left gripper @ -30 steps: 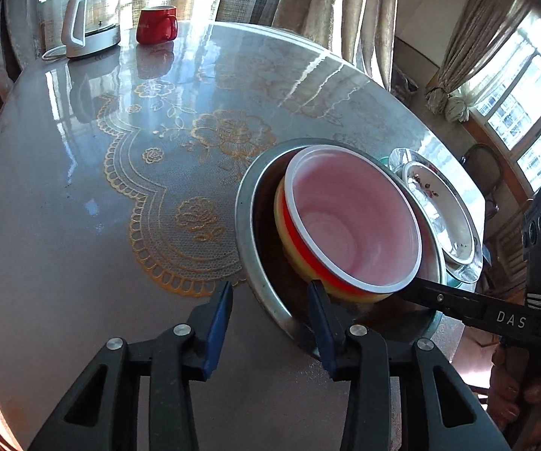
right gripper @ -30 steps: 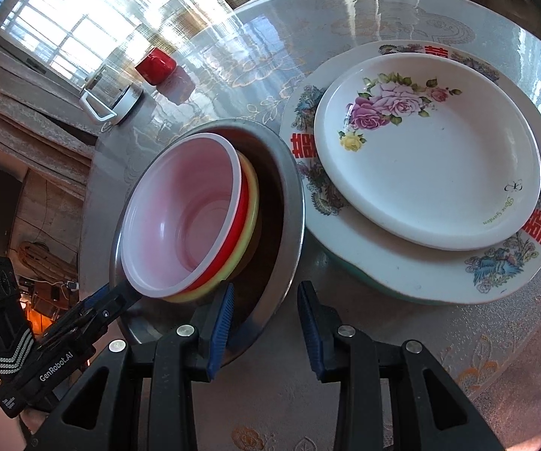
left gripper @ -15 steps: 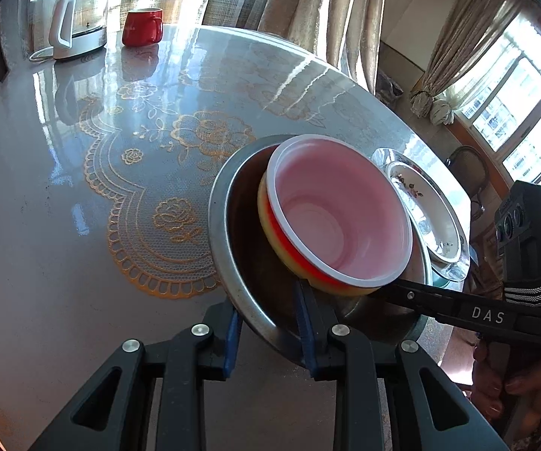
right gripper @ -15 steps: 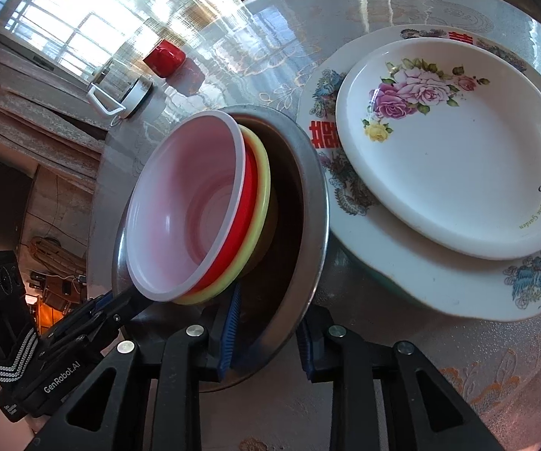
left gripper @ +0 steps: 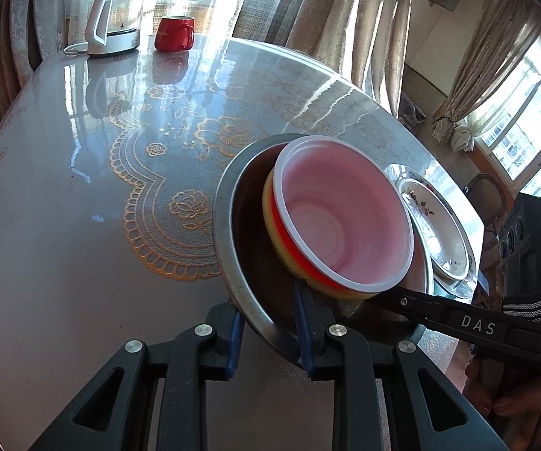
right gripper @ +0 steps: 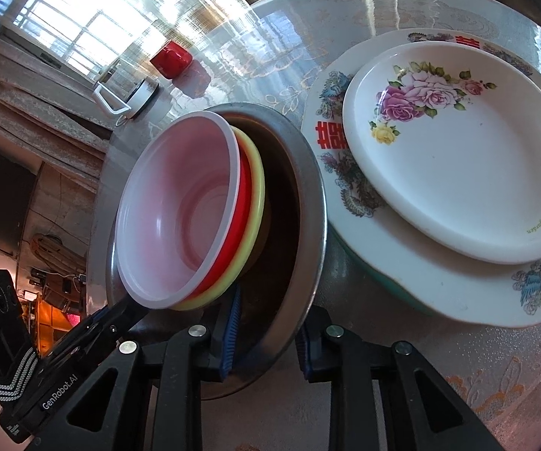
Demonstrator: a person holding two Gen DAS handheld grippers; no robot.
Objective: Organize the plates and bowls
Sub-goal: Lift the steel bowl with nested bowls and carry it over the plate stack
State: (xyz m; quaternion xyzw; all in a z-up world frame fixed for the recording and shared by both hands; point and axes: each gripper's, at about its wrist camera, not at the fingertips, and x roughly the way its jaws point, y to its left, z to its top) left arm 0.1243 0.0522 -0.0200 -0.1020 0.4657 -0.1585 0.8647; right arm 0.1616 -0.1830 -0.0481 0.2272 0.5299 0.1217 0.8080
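A steel bowl (left gripper: pixel 229 248) (right gripper: pixel 308 225) holds a nested stack of plastic bowls: a white one (left gripper: pixel 341 221) (right gripper: pixel 180 210) on top, then a red and a yellow one. The steel bowl is tilted and lifted off the table. My left gripper (left gripper: pixel 268 323) is shut on its near rim. My right gripper (right gripper: pixel 266 334) is shut on its rim at another spot. Each gripper shows in the other's view. A white floral plate (right gripper: pixel 469 150) lies on a larger patterned plate (right gripper: pixel 334 150) beside the bowl.
A round glass-topped table (left gripper: pixel 82 263) with a lace cloth carries a kettle (left gripper: pixel 114 18) and a red mug (left gripper: pixel 174 32) at its far edge. Curtains and windows stand behind. A chair (left gripper: pixel 492 203) sits past the table's right edge.
Both grippers went from open beside the steel bowl's rim to shut on it. The bowl with its stack has lifted and tilted.
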